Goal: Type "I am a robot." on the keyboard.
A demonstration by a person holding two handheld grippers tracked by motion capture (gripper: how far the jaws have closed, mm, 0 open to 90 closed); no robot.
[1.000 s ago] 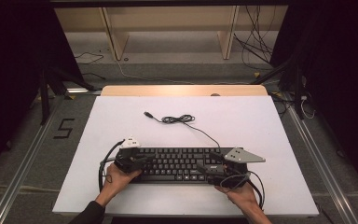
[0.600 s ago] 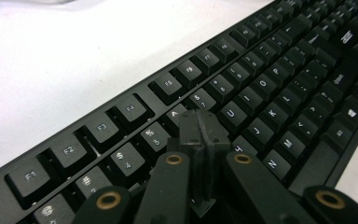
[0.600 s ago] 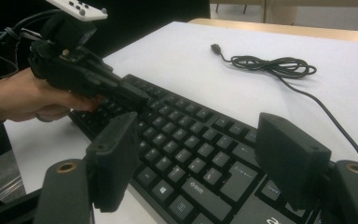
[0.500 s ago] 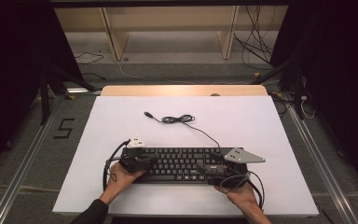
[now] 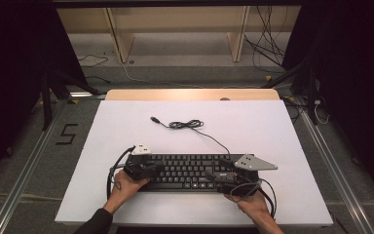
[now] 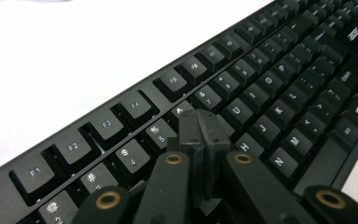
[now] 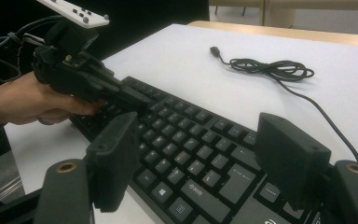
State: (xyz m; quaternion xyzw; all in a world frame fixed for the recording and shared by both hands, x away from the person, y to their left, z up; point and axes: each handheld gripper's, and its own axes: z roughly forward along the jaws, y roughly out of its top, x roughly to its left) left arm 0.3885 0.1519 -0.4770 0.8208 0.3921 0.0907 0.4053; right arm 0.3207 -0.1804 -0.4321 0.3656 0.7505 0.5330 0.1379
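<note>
Keyboard in black, lying flat near the front edge of the white desk, its cable bunched in a loose coil behind it. The left hand-held gripper, jaws pressed together with nothing between them, rests its tip on the keys near the number row at the board's left end. The right hand-held gripper sits at the right end, jaws wide apart, straddling keys without pinching them.

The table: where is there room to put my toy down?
The white table is bare left of the USB cable, and right of it toward the far right corner. Near the front it is crowded: keyboard, left gripper, right gripper.
</note>
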